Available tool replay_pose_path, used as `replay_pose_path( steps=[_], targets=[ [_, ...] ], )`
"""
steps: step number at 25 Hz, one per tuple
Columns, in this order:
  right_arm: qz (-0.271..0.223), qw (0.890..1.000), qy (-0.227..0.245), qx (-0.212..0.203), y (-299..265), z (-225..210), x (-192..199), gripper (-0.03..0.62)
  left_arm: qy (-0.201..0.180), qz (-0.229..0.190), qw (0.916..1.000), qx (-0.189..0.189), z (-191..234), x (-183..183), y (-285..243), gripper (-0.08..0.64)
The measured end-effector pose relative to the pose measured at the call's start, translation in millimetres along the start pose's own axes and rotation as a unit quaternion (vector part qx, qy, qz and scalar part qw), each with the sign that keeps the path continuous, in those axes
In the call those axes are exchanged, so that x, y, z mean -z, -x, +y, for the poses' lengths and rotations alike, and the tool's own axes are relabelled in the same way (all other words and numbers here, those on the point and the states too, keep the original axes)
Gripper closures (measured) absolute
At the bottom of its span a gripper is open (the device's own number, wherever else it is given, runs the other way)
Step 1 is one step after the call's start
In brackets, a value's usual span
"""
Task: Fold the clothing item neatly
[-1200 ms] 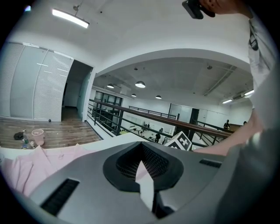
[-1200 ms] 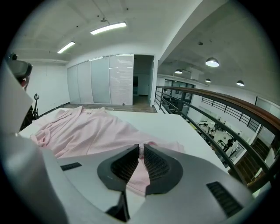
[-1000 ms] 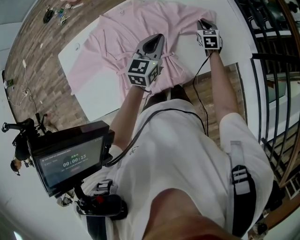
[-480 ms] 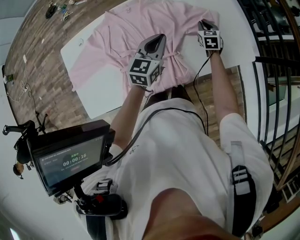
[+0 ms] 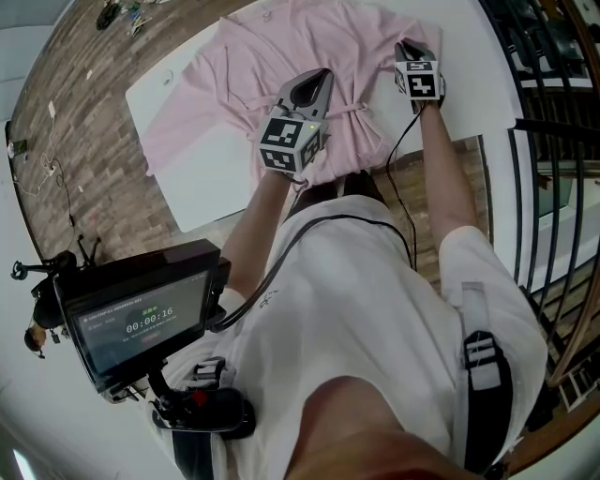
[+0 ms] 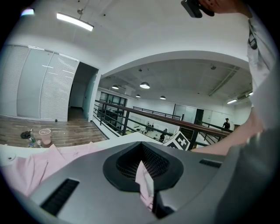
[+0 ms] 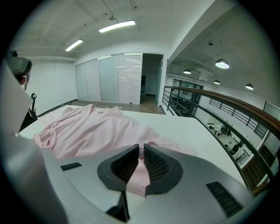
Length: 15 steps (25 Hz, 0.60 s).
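Observation:
A pink robe (image 5: 272,52) lies spread on the white table (image 5: 202,183), its belt (image 5: 354,109) tied at the waist. My left gripper (image 5: 317,79) hovers over the robe's near hem, left of the belt. Its jaws are shut on a thin fold of pink cloth (image 6: 145,183), as the left gripper (image 6: 142,153) view shows. My right gripper (image 5: 405,45) rests at the robe's right edge. In its own view the right gripper (image 7: 141,151) pinches a strip of pink cloth (image 7: 139,173), and the rest of the robe (image 7: 87,129) lies bunched to the left.
A screen with a timer (image 5: 141,323) hangs at the person's left side. A dark railing (image 5: 544,141) runs past the table's right end. Wood floor (image 5: 66,122) with small items (image 5: 117,14) lies to the left. Bare tabletop (image 7: 188,127) stretches beyond the right gripper.
The right gripper has shifted slightly across the table with the cloth in it. The head view has drifted, so table and robe sit higher. The left gripper has stayed put.

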State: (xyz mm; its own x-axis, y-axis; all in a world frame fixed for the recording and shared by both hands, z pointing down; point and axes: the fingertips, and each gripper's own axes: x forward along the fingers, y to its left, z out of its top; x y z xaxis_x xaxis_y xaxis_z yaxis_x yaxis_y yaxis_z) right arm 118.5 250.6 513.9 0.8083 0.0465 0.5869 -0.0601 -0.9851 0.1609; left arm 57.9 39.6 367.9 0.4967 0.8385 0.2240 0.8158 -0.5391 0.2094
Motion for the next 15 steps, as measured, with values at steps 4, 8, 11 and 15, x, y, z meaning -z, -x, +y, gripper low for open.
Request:
replay_pose_path(
  steps=[4,8,11,15],
  targets=[
    [-0.001,1.0,0.006,-0.009,-5.1,11.5,-2.3,0.549,0.0,-0.002,1.0,-0.004,4.2,2.7,4.5,0.558],
    [-0.001,1.0,0.012,-0.019,-11.8,19.2,-5.4,0.549,0.005,0.0,0.9999,-0.014,8.2,4.8,7.3,0.558],
    [0.002,1.0,0.016,-0.025,-14.5,19.1,-6.8,0.549,0.009,0.003,0.9997,-0.021,7.9,4.7,5.6,0.558],
    [0.002,0.999,0.023,-0.033,-18.5,25.0,-8.2,0.549,0.007,0.005,0.9996,-0.027,11.2,7.4,6.9,0.558]
  ],
)
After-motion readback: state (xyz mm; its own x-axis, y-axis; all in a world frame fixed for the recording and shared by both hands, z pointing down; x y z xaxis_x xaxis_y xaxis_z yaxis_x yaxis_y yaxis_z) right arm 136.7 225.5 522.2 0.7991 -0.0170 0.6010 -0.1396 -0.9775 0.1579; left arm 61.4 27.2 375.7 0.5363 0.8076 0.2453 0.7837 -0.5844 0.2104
